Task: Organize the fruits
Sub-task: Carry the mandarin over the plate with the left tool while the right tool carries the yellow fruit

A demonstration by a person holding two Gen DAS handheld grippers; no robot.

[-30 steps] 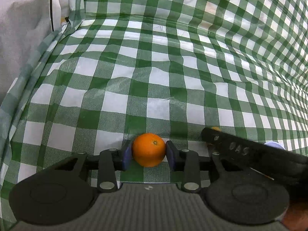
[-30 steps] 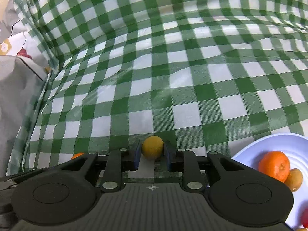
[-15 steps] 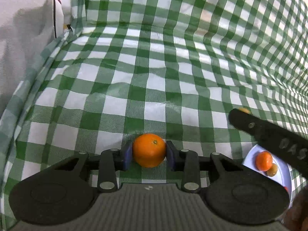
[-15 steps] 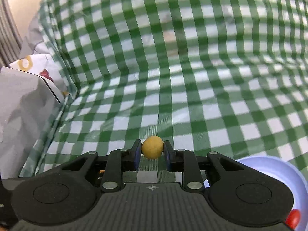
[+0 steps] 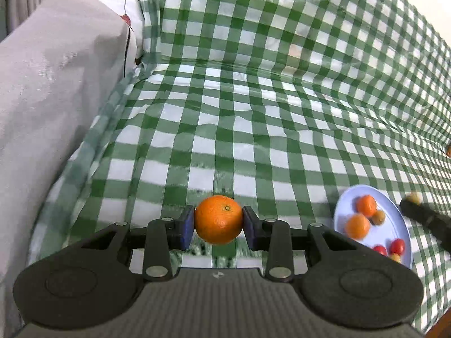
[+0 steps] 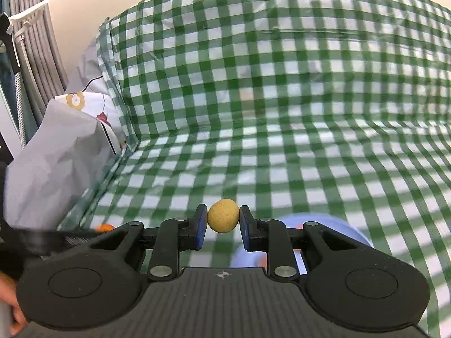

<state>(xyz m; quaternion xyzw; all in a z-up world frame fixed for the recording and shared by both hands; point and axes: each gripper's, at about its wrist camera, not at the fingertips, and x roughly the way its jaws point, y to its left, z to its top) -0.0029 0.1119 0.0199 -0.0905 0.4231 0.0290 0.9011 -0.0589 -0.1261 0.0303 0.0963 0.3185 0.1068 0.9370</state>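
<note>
Left gripper [image 5: 218, 226] clamping an orange [image 5: 218, 219] between blue pads [image 5: 186, 226], fruit hanging clear above the green-checked cloth [image 5: 253, 129]. At 3 o'clock from the orange, lying on the cloth: a pale blue plate [image 5: 394, 222] carrying two tangerines [image 5: 366, 205], a small brownish fruit [image 5: 378, 217] touching one of them, and red tomatoes [image 5: 397, 246] near the plate's 5 o'clock rim. Just past the plate at 3 o'clock, poking in from the frame edge: the right gripper [image 5: 415, 204], blurred, a yellowish fruit at its tip. Sitting at 10 o'clock in the left view: a grey cushion [image 5: 50, 98] against the cloth's raised edge.

In the right wrist view, right gripper [image 6: 222, 226] squeezing shut on a small yellow-brown fruit [image 6: 222, 215], pads [image 6: 200, 225] pressing both sides. Showing blurred beneath the fingers at 5 o'clock from the fruit: the plate [image 6: 338, 231]. Peeking out at 9 o'clock, behind a dark blurred bar: the orange [image 6: 104, 227]. Standing at 10 o'clock: the cushion [image 6: 56, 163], with grey curtain folds [image 6: 36, 42] beyond at 11 o'clock. Gripping the handle at the lower left corner of the frame: part of a hand [image 6: 11, 307].
</note>
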